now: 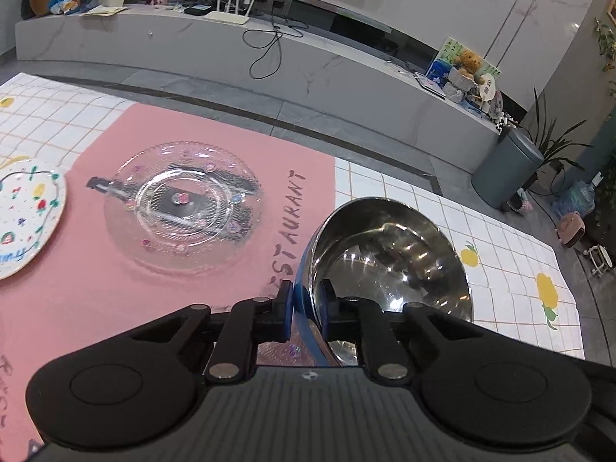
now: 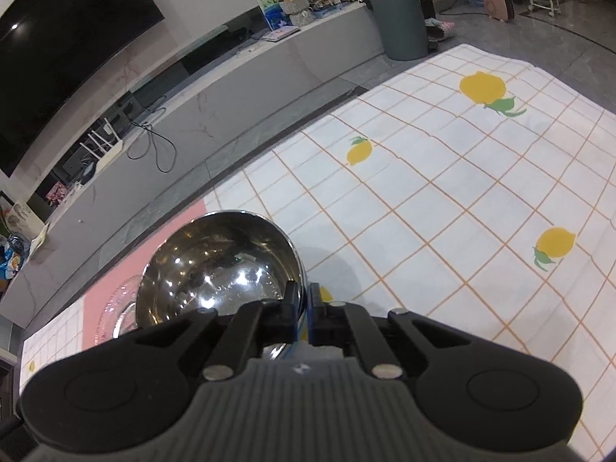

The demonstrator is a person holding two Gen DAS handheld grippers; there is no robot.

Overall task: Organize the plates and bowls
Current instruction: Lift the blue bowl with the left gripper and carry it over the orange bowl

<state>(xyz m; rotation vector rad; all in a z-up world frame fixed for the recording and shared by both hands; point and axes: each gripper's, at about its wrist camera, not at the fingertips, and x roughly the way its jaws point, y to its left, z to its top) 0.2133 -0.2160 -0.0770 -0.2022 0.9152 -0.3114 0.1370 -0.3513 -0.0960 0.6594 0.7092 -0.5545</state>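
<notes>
the left gripper [image 1: 306, 300] has its fingers [image 1: 284, 300] closed on the near rim of a steel bowl [image 1: 389, 254] with a blue outer wall, one finger outside and one inside; the bowl is tilted above the pink mat [image 1: 115, 288] and checked lemon-print cloth [image 1: 500, 261]. the right gripper [image 2: 304, 300] likewise pinches the rim of a steel bowl [image 2: 215, 269], its fingers [image 2: 315, 308] nearly together. left of the bowl, on the mat, lie a clear glass plate [image 1: 181, 208] and, further left, a painted white plate [image 1: 23, 219].
</notes>
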